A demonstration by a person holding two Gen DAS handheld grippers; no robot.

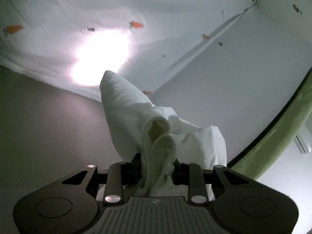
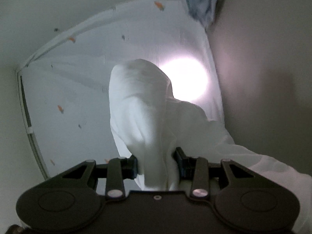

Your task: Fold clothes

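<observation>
Garment (image 1: 156,128), white with small carrot prints, is clamped in both grippers: a bunched hem in the left gripper (image 1: 157,168), a thick fold in the right gripper (image 2: 156,164). From each pinch it runs forward and away, spreading flat over the table (image 1: 44,117) beyond, equally near both.

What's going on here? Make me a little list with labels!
left gripper: shut on a bunched corner of the white garment
right gripper: shut on another bunch of the same white cloth
print: little orange carrots
spread part: lies flat, a bright light spot on it
surface: grey tabletop with a green edge
other cloth: blue-grey fabric at the far end, blurred
</observation>
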